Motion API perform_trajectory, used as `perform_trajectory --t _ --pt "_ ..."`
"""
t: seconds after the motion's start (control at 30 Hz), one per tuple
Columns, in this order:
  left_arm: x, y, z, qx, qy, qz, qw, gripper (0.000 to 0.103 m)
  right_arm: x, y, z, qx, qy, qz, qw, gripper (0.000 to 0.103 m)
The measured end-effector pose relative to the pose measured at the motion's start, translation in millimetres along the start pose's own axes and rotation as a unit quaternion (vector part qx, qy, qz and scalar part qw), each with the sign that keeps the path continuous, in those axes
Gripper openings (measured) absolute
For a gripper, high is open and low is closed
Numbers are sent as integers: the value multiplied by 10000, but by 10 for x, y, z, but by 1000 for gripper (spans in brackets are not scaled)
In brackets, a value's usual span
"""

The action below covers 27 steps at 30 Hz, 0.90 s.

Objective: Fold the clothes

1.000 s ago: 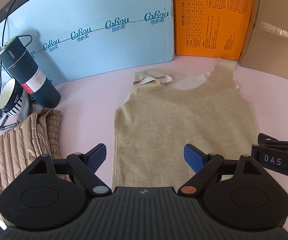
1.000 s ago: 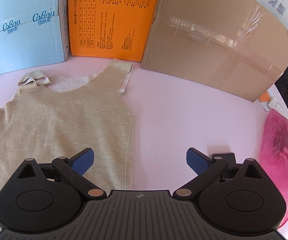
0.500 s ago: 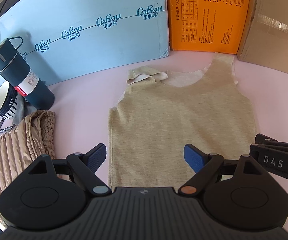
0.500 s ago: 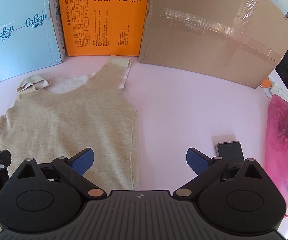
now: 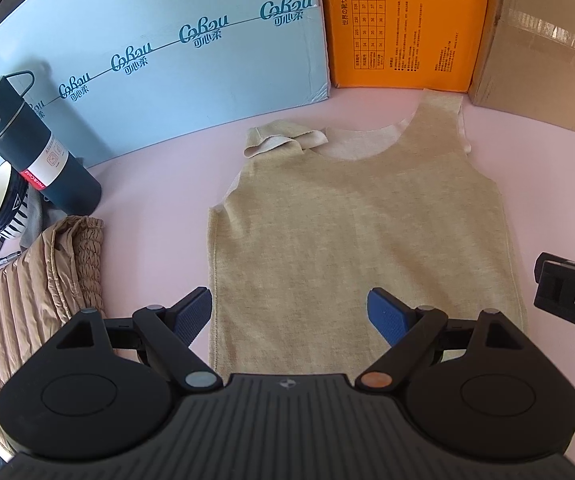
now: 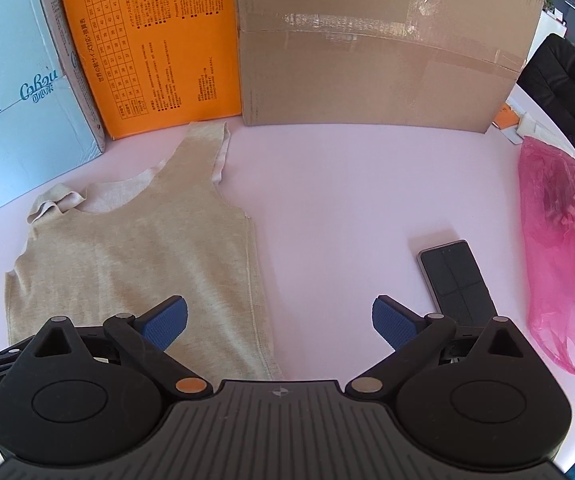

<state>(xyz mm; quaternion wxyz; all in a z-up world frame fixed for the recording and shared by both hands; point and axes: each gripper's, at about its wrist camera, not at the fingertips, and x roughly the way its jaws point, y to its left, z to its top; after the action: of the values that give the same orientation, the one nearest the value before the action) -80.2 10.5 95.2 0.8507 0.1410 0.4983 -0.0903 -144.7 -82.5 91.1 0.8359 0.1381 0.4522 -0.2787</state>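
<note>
From the left wrist, the left gripper (image 5: 289,314) hovers with its blue pads spread wide and holding nothing, above the lower hem of a beige tank top (image 5: 361,236) laid flat on the pink table (image 5: 147,184); one strap is crumpled over, and a tan quilted garment (image 5: 19,300) lies left. From the right wrist, the right gripper (image 6: 279,318) is likewise wide apart and empty, straddling the top's right edge, with what looks like a phone (image 6: 455,276) beside a pink bag (image 6: 563,264).
</note>
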Motion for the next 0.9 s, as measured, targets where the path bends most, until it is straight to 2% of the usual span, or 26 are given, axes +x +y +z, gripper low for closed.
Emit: perform_trajectory --t 0.3,0.9 --pt "9 -12 -29 46 46 18 10000 84 -20 -94 -42 336 43 90 9994 100" --pt "26 -76 -56 149 105 70 9998 84 1 -158 -77 540 132 174 9983 100"
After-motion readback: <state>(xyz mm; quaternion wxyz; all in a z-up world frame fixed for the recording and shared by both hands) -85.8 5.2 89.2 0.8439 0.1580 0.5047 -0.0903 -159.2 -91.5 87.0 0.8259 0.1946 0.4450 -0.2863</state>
